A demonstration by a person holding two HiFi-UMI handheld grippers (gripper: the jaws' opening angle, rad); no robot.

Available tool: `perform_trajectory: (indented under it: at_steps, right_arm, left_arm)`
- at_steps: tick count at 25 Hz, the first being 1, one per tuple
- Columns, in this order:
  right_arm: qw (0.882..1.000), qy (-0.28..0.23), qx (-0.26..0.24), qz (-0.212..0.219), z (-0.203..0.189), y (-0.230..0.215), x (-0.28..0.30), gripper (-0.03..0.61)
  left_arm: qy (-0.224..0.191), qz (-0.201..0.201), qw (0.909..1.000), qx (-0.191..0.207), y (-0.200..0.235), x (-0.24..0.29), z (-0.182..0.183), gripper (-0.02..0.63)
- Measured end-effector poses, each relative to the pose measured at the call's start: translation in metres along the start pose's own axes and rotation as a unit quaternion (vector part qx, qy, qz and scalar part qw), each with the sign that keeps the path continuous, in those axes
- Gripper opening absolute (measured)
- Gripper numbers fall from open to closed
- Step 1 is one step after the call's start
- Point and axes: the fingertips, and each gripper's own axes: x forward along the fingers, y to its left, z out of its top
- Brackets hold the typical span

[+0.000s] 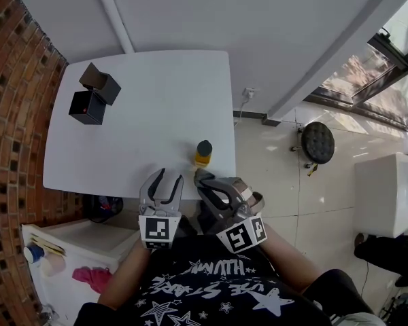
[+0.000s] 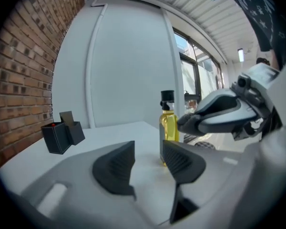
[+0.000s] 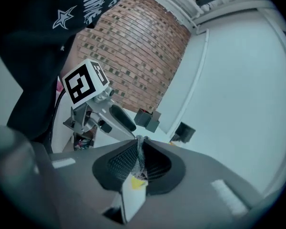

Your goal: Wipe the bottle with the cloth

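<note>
A small bottle [image 1: 203, 153] of yellow liquid with a dark cap stands upright near the front right edge of the white table [image 1: 143, 114]. In the left gripper view the bottle [image 2: 169, 125] is just ahead and slightly right of my left gripper [image 2: 148, 151], which is open with nothing between its pads. In the head view my left gripper [image 1: 164, 176] is left of the bottle, over the table's front edge. My right gripper [image 1: 202, 176] is just in front of the bottle. My right gripper [image 3: 140, 147] is shut on a grey cloth [image 3: 139, 152] with a white tag [image 3: 132, 197].
Two black boxes [image 1: 93, 95] sit at the table's far left. A brick wall [image 1: 13, 148] runs along the left. Below the table's left front stands a white cabinet [image 1: 68, 250] with small items. A round black stool [image 1: 317, 142] is on the tiled floor at right.
</note>
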Motion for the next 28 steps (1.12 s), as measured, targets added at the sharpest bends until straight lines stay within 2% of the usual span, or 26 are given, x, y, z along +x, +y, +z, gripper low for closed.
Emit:
perform_trajectory:
  at_steps: [3, 9, 21, 28]
  right_arm:
    - [1.0, -0.003, -0.029, -0.009, 0.006, -0.006, 0.007, 0.04]
    - [0.998, 0.014, -0.053, -0.016, -0.01, -0.008, 0.017, 0.04]
    - [0.998, 0.052, -0.034, 0.024, -0.047, 0.017, 0.037, 0.04]
    - [0.996, 0.066, -0.026, 0.053, -0.066, 0.029, 0.046, 0.04]
  left_arm:
    - [0.0, -0.006, 1.0, 0.001, 0.0, -0.002, 0.003, 0.184]
    - [0.002, -0.016, 0.9999, 0.0, -0.003, -0.008, 0.005, 0.183]
    - [0.01, -0.002, 0.9999, 0.004, 0.016, -0.007, -0.013, 0.183]
    - [0.004, 0.003, 0.9997, 0.024, 0.032, 0.01, -0.002, 0.183]
